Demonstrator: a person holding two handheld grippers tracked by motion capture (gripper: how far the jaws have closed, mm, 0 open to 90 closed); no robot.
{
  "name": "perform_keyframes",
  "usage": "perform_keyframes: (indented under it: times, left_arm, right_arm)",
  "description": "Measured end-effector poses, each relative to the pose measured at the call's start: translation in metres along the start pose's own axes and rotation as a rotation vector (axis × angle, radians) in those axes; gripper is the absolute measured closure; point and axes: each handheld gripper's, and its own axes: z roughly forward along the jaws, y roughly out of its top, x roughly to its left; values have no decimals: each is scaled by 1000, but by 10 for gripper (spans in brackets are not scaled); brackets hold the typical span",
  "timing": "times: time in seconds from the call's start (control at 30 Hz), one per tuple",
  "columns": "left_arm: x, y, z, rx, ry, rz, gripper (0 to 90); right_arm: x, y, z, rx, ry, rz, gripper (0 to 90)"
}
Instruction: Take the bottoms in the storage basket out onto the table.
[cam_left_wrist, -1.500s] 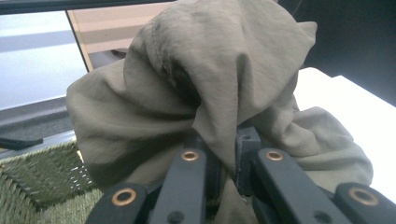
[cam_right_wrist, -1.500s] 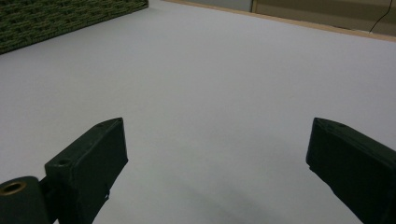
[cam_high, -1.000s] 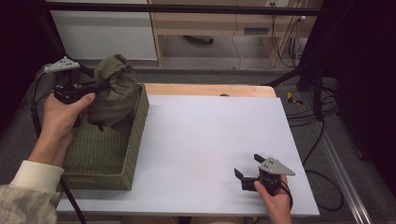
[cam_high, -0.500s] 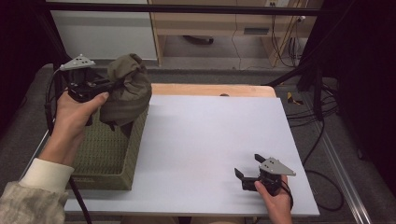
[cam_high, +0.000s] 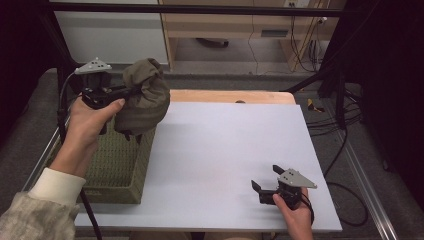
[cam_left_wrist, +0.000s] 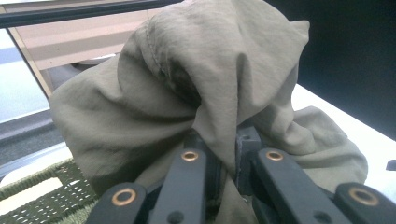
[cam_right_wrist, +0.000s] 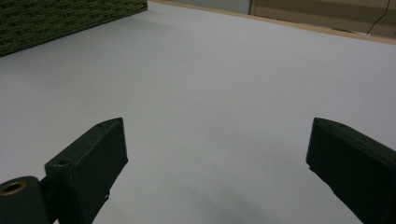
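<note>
- Behind the table I see a pale wooden cabinet (cam_high: 235, 30), black frame bars and loose cables on a grey floor; none of it carries writing I can read.
- White and smooth, the flat rectangular tabletop (cam_high: 225, 150) takes up most of my high view, with a strip of bare wood along its far edge.
- My left tongs (cam_high: 131, 91) are clenched on a crumpled olive-green cloth garment (cam_high: 142, 97), pinching a fold of it between the two black jaws.
- In the left gripper view that fold of the garment (cam_left_wrist: 205, 93) runs straight down between the jaw tips, and the rest of the cloth bulges up and out beyond them.
- The garment hangs from the left tongs in the air, above the far right corner of an olive-green woven rectangular basket (cam_high: 112, 165) that sits under and behind those tongs, at the table's left edge.
- I find no label, tag or print on the cloth or on the basket.
- My right tongs (cam_high: 267, 182) are released, jaws spread wide with nothing between them, low over the near right part of the tabletop.
- From the right gripper view, bare tabletop (cam_right_wrist: 224, 93) lies ahead of the jaws, and the basket's woven wall (cam_right_wrist: 70, 18) stands well off at the upper left.
</note>
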Motion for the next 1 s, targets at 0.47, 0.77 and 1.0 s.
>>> perform_keyframes:
  times: [0.47,0.77,1.0]
  left_arm:
    - [-13,4,11,9,-24,5,847]
    - [-21,8,17,8,-44,6,846]
    - [-27,11,20,4,-56,4,846]
  right_arm:
    - [0,0,0,-2,1,-1,55]
    - [0,0,-1,-3,1,-2,55]
    - [-1,0,-1,-4,1,-6,55]
